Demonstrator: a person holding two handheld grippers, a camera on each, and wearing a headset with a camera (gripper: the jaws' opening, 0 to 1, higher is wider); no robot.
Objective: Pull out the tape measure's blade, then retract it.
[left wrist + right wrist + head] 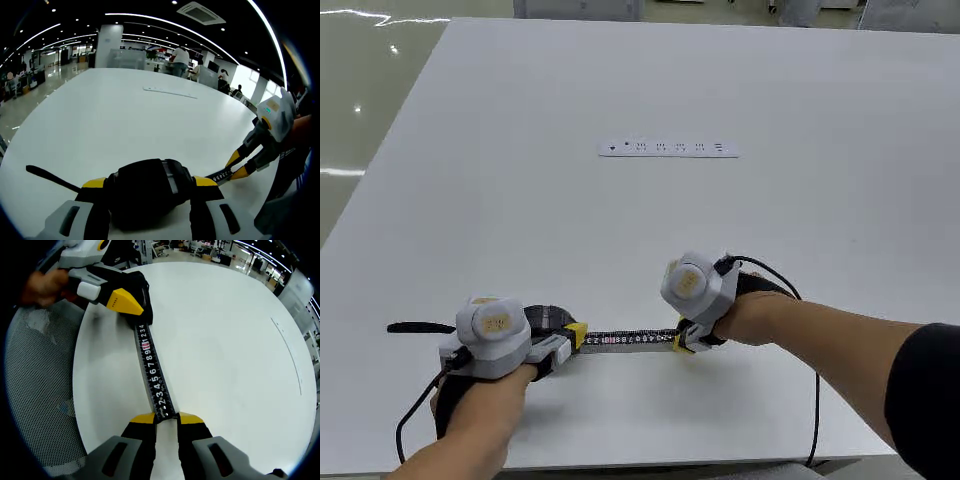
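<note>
Tape measure [145, 192] is sitting at the near edge of the white counter [720, 80], its case a rounded black body that is lying flat on the surface. One blade [152, 375] is running out of the case toward the right, low over the counter top. The blade is showing as a dark band with white numerals, one red mark among them, and the numbers are counting upward from its free end toward the case. One thin black strap [420, 327] is trailing from the case to the left across the counter.

Two hand-held grippers are working here, one in each of the person's hands. The left hand-held gripper [565, 335] is clenching the case, with one yellow-tipped jaw pressing on each side of it. The right hand-held gripper [161, 418] is pinching the free end of the blade, its two yellow tips meeting on the strip with no gap showing. The span of blade is bridging the space between the two hand-held grippers, which are facing each other along it.

One white strip [667, 148] with small dark markings is lying flat farther back, near the middle of the counter and well apart from the tape measure. One black cable [800, 300] is looping from the right hand-held gripper over the wrist.
</note>
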